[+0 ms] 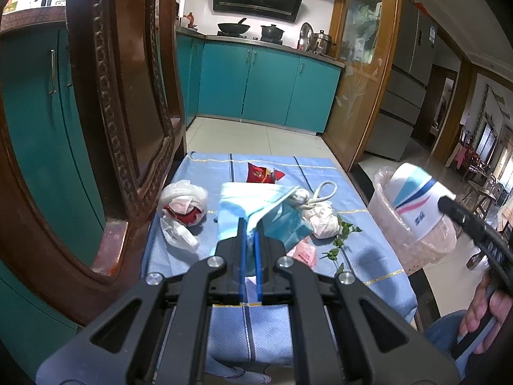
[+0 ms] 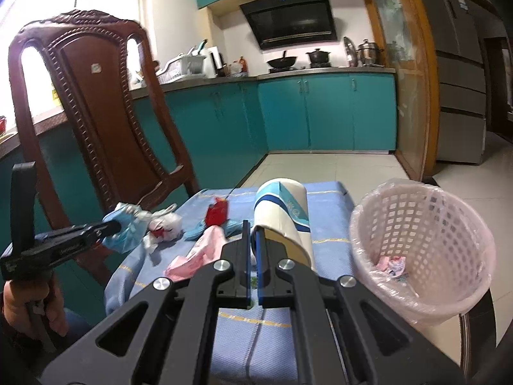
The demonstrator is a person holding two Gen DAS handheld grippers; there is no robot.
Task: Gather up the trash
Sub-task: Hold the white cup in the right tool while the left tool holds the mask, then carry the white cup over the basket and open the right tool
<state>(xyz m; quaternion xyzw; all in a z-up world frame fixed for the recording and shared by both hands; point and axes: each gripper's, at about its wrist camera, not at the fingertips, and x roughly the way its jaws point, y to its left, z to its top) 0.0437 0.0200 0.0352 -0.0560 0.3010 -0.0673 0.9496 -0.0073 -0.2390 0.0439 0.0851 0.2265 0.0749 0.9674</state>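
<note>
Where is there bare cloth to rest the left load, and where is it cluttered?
Free: near end of the blue tablecloth below the left hand-held gripper, and its far edge beyond the red wrapper. Crowded: the middle, from the white bag across to the green sprig.

The cup [image 1: 416, 199] hides part of the basket [image 1: 388, 224] rim. The mask [image 1: 256, 211] covers the cloth [image 1: 368, 256] beneath, and the chair [image 1: 121, 96] runs off the frame.

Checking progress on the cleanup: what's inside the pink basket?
In the pink basket, on its clear liner, lie a few crumpled pink-and-white wrappers. The near wall hides part of the bottom.
</note>
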